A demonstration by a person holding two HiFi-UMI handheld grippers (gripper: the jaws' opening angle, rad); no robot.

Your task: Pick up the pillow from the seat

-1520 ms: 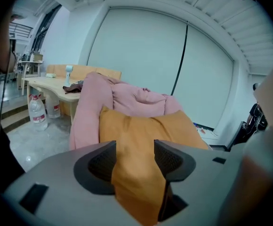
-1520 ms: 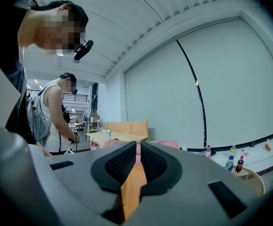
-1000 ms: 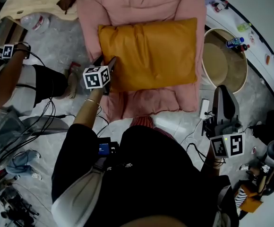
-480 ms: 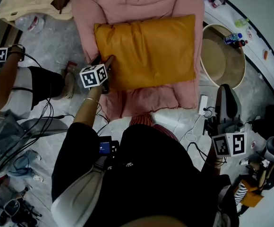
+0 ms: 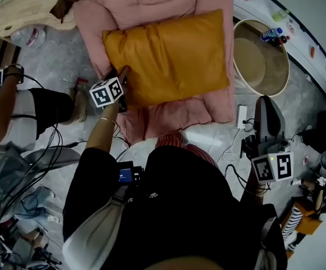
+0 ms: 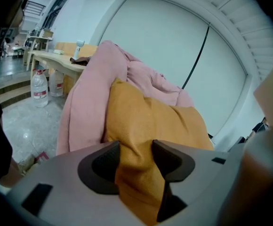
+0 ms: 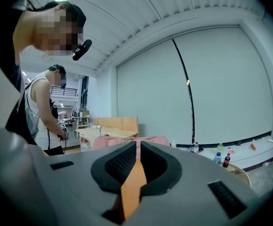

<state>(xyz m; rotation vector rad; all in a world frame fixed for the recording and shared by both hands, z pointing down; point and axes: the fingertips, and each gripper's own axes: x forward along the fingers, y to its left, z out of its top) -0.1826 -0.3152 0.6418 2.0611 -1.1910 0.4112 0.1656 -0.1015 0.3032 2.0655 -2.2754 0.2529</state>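
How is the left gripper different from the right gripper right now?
The left gripper has just been closing its jaws and pinches a corner of the orange pillow; the right gripper is shut on nothing. The left gripper reaches onto the pink seat; the right gripper is held off to the side, away from the seat. Both are grey with two dark jaws.

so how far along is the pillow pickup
Done: the left gripper is at the orange pillow, on its corner. In hand: its jaws have just been closing, and pillow fabric is bunched between them. Left: the lift itself, since the pillow lies flat on the pink seat. The right gripper is shut and off to the side, away from the pillow.
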